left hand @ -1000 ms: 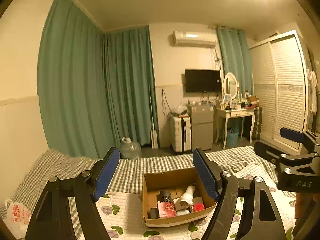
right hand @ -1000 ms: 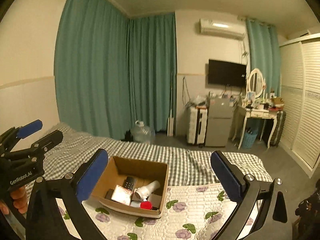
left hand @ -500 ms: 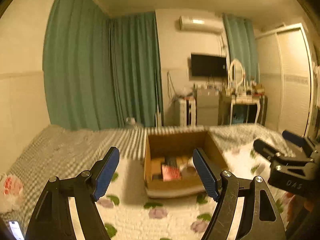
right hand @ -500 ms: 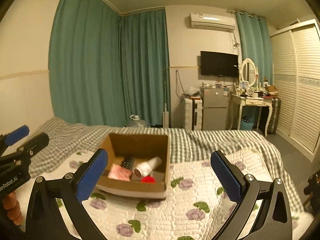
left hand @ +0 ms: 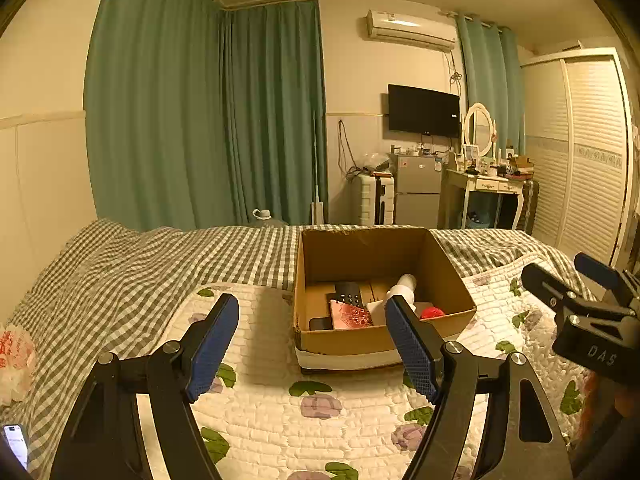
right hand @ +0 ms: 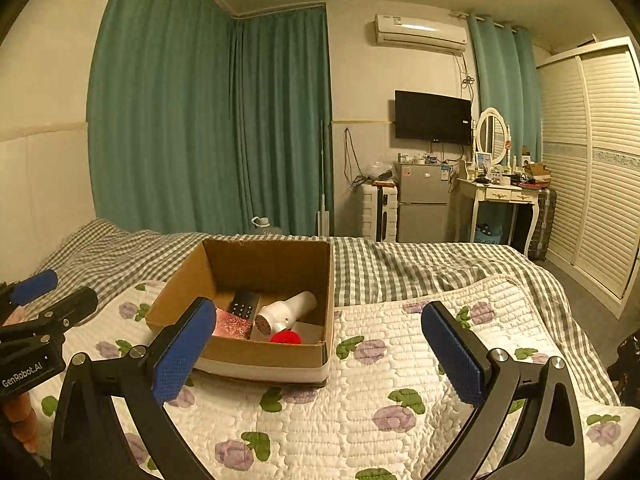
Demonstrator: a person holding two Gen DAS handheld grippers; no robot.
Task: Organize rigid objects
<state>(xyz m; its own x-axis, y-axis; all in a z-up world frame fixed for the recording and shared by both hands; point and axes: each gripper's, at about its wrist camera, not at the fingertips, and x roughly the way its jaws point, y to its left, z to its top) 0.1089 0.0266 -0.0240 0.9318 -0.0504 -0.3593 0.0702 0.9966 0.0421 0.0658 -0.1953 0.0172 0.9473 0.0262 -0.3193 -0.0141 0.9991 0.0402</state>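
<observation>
Both the left claw (left hand: 312,336) and right claw (right hand: 318,342) hover spread and empty over the bed (right hand: 400,360), near a cardboard box (right hand: 280,354) holding a hair dryer (right hand: 286,312).

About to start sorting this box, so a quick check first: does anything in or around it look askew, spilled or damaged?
Nothing spilled or broken. The open brown cardboard box holds a loose jumble: a white hair dryer on its side, a black remote and a pink patterned card leaning, and a red round object. The box sits slightly skewed on the floral quilt.
</observation>
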